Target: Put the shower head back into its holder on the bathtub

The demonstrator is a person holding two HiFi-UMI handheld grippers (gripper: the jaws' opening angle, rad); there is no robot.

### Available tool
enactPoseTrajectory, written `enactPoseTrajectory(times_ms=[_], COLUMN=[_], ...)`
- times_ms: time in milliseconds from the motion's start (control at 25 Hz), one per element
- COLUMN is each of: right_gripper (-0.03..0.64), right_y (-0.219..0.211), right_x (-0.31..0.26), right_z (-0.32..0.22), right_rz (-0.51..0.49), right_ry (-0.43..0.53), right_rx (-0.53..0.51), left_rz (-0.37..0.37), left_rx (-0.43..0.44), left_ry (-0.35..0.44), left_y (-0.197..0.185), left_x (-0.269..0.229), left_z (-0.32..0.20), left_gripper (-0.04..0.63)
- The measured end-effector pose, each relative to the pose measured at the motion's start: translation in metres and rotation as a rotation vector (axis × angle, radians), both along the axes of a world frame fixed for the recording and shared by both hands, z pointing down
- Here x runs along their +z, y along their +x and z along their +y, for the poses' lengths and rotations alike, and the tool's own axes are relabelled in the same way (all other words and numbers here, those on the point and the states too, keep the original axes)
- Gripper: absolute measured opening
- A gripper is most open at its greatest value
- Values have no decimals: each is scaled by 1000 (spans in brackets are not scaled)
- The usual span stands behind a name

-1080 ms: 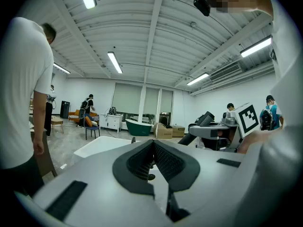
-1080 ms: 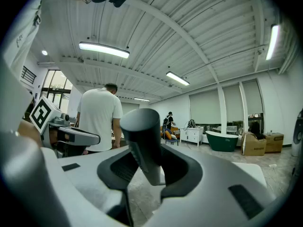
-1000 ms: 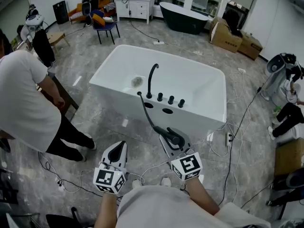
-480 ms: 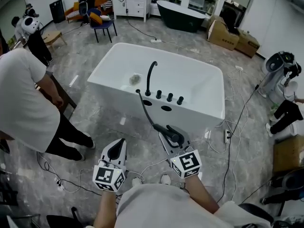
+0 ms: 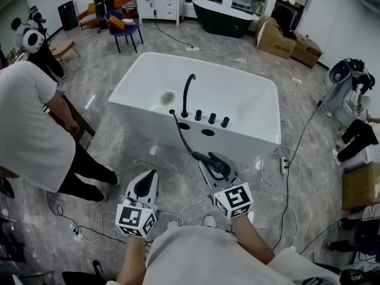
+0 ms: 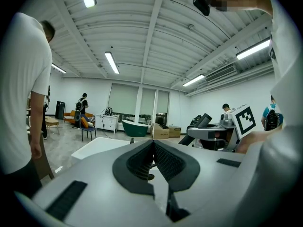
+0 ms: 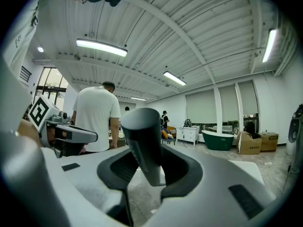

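Observation:
A white bathtub (image 5: 261, 136) stands ahead of me on the grey floor. On its near deck are a black spout (image 5: 187, 94), a row of black knobs (image 5: 211, 119) and two dark holes (image 5: 208, 132). A black hose (image 5: 181, 136) runs from the deck to the black shower head (image 5: 215, 162). My right gripper (image 5: 217, 166) is shut on that shower head, short of the tub; the handle (image 7: 144, 141) stands upright between the jaws. My left gripper (image 5: 144, 186) hangs lower left with its jaws shut and nothing in them (image 6: 152, 157).
A person in a white shirt (image 5: 29, 123) stands close on the left. Cables (image 5: 291, 159) trail across the floor right of the tub. A dark green tub (image 5: 222, 8), cardboard boxes (image 5: 285, 40) and a blue chair (image 5: 127, 28) stand at the back.

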State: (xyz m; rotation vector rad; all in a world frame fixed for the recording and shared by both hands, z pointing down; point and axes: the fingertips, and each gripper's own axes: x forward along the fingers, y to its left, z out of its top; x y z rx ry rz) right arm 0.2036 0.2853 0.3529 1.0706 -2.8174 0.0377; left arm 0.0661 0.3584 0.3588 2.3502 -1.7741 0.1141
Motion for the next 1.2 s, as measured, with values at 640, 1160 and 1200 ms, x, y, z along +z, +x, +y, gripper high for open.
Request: enactPoseTrajectory(times_ms=[640, 1160, 1200], right_gripper=[144, 144, 144], right_y=[-15, -41, -43], right_x=[-1, -12, -13], right_z=[11, 10, 9], right_rz=[8, -1, -3], right_ry=[-6, 7, 10], right_rx=[78, 116, 112], left_rz=[-4, -3, -3], left_rx=[64, 80, 81], left_ry=[17, 20, 21], left_y=[-32, -73, -73], left_x=[-3, 1, 1], left_z=[13, 23, 20], left_gripper=[9, 9, 9])
